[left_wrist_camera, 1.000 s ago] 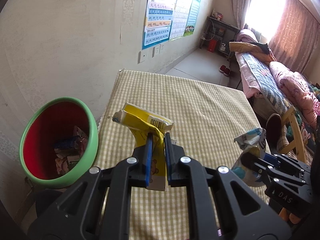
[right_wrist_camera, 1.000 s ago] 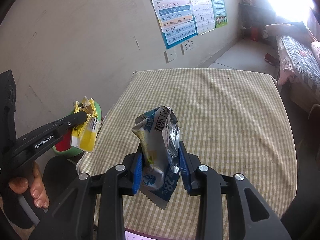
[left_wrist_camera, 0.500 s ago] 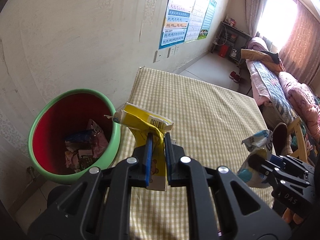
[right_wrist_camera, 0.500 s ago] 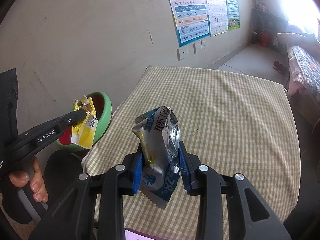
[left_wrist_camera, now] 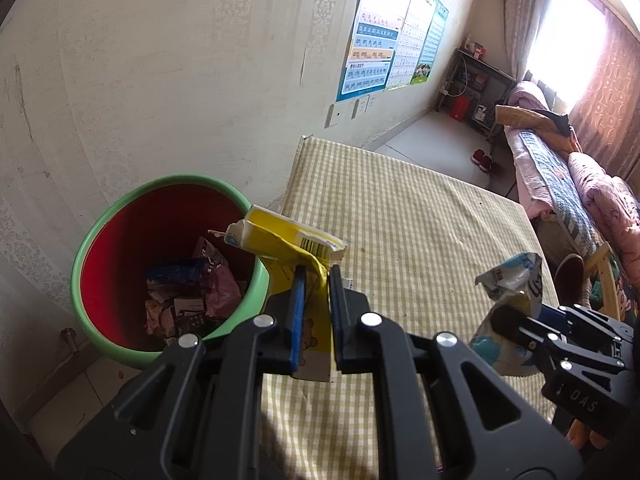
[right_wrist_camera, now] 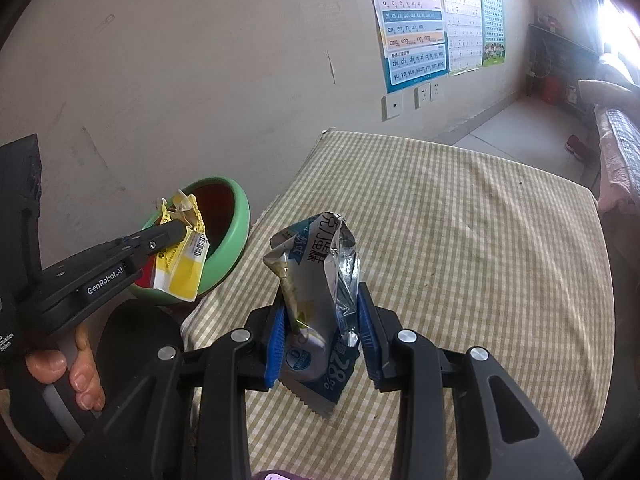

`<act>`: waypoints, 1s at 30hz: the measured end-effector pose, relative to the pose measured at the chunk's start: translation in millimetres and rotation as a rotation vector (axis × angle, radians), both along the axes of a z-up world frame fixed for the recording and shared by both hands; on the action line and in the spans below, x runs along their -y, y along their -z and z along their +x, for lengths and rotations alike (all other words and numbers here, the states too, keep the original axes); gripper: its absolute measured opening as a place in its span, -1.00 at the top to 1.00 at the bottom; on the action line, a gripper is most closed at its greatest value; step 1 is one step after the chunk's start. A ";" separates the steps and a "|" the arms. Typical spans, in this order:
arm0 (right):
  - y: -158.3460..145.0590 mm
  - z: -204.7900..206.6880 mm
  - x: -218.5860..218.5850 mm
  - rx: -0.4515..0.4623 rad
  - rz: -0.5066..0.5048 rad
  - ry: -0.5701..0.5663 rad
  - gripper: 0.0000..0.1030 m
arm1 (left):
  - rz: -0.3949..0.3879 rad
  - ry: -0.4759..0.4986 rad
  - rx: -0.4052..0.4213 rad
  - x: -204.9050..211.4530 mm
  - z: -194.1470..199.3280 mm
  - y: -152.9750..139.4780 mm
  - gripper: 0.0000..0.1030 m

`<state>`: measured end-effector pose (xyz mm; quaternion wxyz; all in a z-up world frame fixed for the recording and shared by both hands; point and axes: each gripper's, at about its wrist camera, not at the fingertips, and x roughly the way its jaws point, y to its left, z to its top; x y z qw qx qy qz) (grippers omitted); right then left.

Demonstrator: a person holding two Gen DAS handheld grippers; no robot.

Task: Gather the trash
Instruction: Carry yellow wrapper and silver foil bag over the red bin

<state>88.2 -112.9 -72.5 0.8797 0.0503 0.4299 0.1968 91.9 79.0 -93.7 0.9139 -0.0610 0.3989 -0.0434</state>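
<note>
- While you hold both tools over the near edge of the table, your left gripper [left_wrist_camera: 316, 280] is clamped tight on a crumpled yellow wrapper [left_wrist_camera: 288, 240], its blue pads nearly meeting with the wrapper squeezed between them.
- Your right gripper [right_wrist_camera: 320, 332] is closed less far — its pads press the two sides of a puffed blue-and-silver snack bag [right_wrist_camera: 316, 280], which stands upright between them.
- Below both tools lies the table [right_wrist_camera: 480, 240], covered in a yellow-and-white checked cloth.
- From the right wrist view, the yellow wrapper hangs in front of the rim of the bin [right_wrist_camera: 236, 220], at the table's left edge.
- That bin is green outside and red inside, sits on the floor against the wall, and holds a heap of discarded wrappers [left_wrist_camera: 192, 296].
- Farther off, posters [right_wrist_camera: 416, 28] hang on the wall, and a bed [left_wrist_camera: 560, 184] with pink bedding stands at the right, beside a bright curtained window.
</note>
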 end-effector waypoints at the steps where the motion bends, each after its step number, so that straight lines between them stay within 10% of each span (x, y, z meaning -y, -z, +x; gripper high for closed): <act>1: -0.5 0.8 -2.2 0.001 0.000 -0.005 0.36 | 0.001 -0.003 0.000 -1.4 -0.1 0.1 0.78; 30: -5.4 26.8 -67.1 0.011 0.009 -0.138 0.36 | 0.004 -0.082 -0.018 -38.8 2.6 7.8 0.78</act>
